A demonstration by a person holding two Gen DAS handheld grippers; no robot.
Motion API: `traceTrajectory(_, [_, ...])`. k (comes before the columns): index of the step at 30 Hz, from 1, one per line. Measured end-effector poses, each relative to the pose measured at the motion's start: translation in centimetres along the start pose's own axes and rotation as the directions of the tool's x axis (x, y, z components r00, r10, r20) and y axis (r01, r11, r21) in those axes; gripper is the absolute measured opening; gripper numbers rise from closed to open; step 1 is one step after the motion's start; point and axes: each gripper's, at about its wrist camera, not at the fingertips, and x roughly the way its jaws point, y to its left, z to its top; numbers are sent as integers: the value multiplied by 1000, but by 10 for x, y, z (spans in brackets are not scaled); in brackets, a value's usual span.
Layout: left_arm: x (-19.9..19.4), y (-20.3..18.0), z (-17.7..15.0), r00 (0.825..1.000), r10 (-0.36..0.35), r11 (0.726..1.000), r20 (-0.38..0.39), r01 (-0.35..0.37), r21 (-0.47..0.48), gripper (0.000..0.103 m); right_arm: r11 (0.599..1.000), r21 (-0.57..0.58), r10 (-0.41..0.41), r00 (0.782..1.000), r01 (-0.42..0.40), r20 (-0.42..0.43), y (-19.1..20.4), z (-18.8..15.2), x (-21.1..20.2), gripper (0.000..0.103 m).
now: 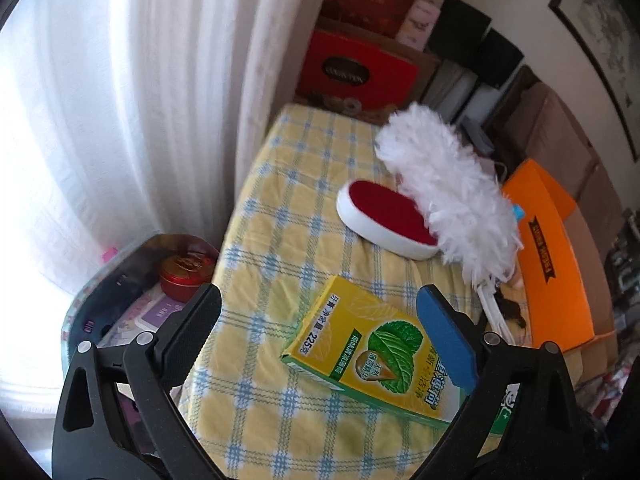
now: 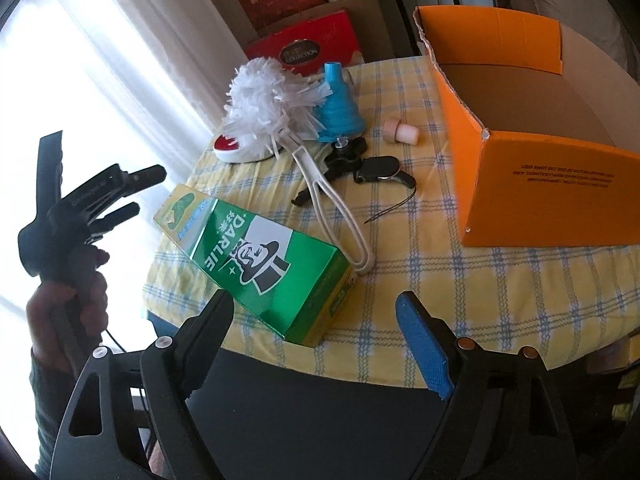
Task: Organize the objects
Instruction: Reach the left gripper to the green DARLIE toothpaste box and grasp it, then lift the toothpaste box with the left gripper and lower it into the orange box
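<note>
Centre both wide, empty tongs, left tongs (image 1: pixel 318 326) and right tongs (image 2: pixel 316 322), over toothpaste box (image 2: pixel 256 256); grip narrow sides; carry toward orange box (image 2: pixel 548 196).

Readable print on two boxes.
"DARLIE" is printed on the green toothpaste box (image 2: pixel 256 264); "COLLECTION" is seen on the far red box (image 2: pixel 308 42).

Both cams are looking down along their gripper fingers at the counter (image 1: pixel 304 184) from pretty close. Left one's sitting near the curtain side, right one's hanging off the front edge. Both are catching the toothpaste box (image 2: pixel 256 256) and white duster (image 1: pixel 448 188).
</note>
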Motion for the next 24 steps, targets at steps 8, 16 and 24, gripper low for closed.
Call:
traceTrajectory(8, [10,-5,-13,995,-69,998,-74,70,5,76,999,21,44,998,-43,-36,-2,3,10,83])
traceTrajectory(16, [3,-9,-24,993,-89,996,-80,89,6,72,992,55,121,990,-117,-73,-5,5,24,68])
traceTrajectory(24, [-24,-19,-43,994,-89,996,-60,91,24,71,994,42,104,993,-102,-50,-6,7,9,68])
